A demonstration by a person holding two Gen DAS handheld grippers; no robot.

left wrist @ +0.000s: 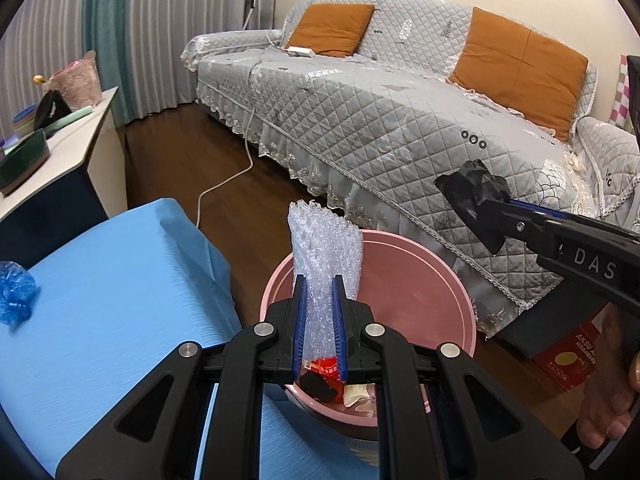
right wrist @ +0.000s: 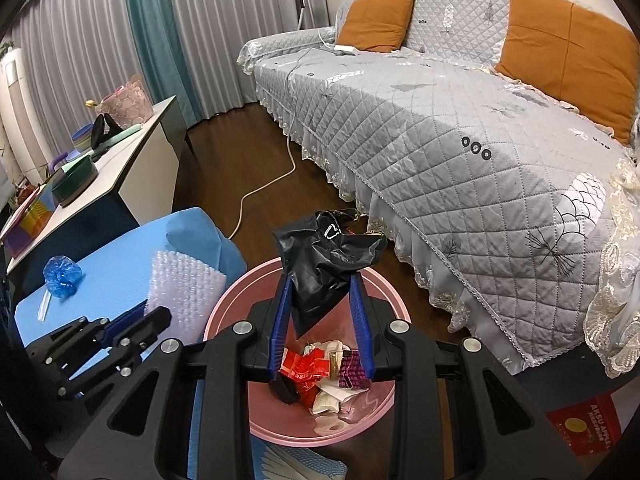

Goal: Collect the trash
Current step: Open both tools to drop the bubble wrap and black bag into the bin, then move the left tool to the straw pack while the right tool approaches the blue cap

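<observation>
Beside the sofa [left wrist: 400,120], both grippers hold trash over the pink bin [right wrist: 384,292]

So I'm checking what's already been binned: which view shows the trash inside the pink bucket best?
The right wrist view: wrappers lie open in the pink bucket. In the left wrist view, the tool and bubble wrap cover most of them.

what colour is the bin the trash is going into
Pink. The bin shows best in the right wrist view.
</observation>
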